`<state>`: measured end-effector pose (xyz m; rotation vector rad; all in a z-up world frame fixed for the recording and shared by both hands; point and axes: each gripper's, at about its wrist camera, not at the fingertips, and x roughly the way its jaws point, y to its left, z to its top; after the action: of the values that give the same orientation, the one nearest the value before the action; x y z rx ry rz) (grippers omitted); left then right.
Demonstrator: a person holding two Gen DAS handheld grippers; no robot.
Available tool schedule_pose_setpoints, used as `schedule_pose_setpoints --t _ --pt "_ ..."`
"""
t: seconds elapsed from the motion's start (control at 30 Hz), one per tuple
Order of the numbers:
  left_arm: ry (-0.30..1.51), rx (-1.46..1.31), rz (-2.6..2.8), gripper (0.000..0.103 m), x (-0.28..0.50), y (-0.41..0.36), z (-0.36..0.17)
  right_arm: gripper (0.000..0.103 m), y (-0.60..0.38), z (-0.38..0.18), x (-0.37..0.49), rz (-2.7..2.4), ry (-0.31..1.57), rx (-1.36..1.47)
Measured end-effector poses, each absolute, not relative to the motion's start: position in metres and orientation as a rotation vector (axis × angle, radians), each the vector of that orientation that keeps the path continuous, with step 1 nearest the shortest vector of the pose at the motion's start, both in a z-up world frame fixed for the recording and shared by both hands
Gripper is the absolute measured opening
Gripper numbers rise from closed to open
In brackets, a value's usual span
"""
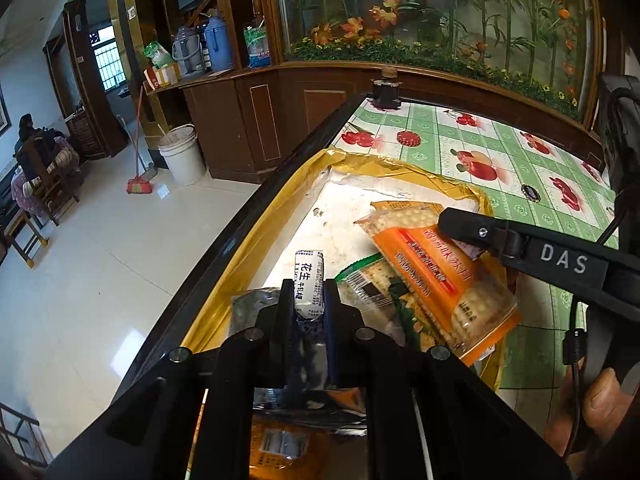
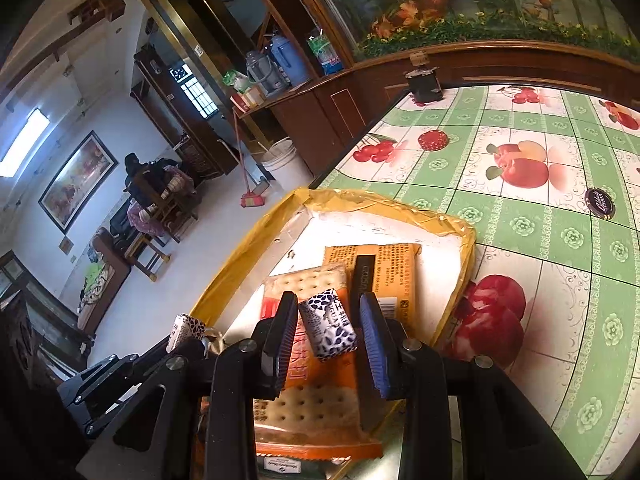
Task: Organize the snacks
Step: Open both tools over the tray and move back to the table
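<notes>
While a small white cylindrical candy in a printed wrapper is pinched between the closed jaws of the left claw, a second small wrapped candy, block-shaped and patterned in white and dark blue, is seen between the blue-padded fingers of the right claw. Those jaws are set partly apart, and it cannot be told for certain whether the pads press on the block or merely flank it. Both candies are held just above a shallow white tray edged in yellow tape, in which an orange packet of perforated crackers lies with an orange printed packet behind it; a green-edged cracker packet is seen beside them in the left view. The tray rests near the corner of a counter covered with a green-and-white fruit-printed cloth, on which a dark round bottle cap lies well apart from the tray. The step in hand is judged to be the picking of small candies out of the mixed pile, so that they can be sorted apart from the cracker packets. For the next move, a secure hold on the block would have to be confirmed, after which both candies would need to be lifted clear of the tray and carried to a chosen spot; no such destination is shown.
</notes>
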<state>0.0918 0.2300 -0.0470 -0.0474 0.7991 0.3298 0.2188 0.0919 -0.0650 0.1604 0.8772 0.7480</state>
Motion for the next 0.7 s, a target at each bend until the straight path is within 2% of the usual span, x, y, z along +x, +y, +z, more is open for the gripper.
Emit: schedule_pose_setpoints --t 0.43,0.47,0.5,0.6,0.67,0.7 --pt "0.83 -0.055 0.33 0.011 0.105 0.22 -0.053 0.036 0.084 -0.077 0.236 0.712 0.898 0.207" --pt "0.833 -0.057 0.335 0.012 0.105 0.219 -0.053 0.037 0.083 -0.077 0.237 0.717 0.906 0.216" --pt "0.839 -0.065 0.337 0.015 0.106 0.219 -0.053 0.043 0.081 -0.076 0.237 0.713 0.907 0.219" --pt "0.833 -0.087 0.336 0.035 0.103 0.219 -0.05 0.044 0.075 -0.072 0.235 0.709 0.894 0.228" --pt "0.828 -0.083 0.35 0.072 0.1 0.218 -0.046 0.045 0.067 -0.068 0.233 0.703 0.883 0.244" --pt "0.816 -0.076 0.366 0.078 0.097 0.217 -0.044 0.045 0.063 -0.065 0.231 0.701 0.876 0.252"
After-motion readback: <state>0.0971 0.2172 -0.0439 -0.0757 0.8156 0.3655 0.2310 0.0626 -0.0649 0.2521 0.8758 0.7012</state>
